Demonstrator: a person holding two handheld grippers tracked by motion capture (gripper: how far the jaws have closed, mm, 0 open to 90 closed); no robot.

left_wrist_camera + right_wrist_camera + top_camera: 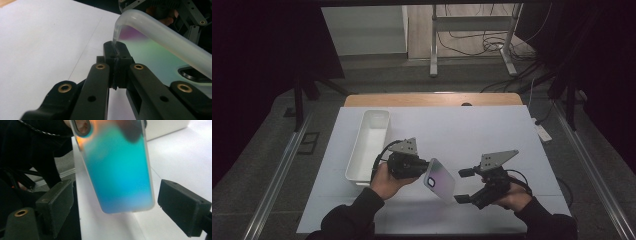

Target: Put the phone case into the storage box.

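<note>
An iridescent translucent phone case (439,179) hangs tilted above the white table between my two grippers. My left gripper (426,168) is shut on the case's thin rim; in the left gripper view the jaws (116,53) pinch that rim while the case (155,57) stretches away to the right. My right gripper (463,186) stands open at the case's other end. In the right gripper view the blue-green case (117,165) reaches down between the two pads (182,207), with a gap on each side, and my right gripper (120,205) touches nothing.
A long white bin (369,142) lies on the left part of the white table top (492,135), just beside the left hand. A metal stand (472,35) and cables are on the floor beyond the table's far edge.
</note>
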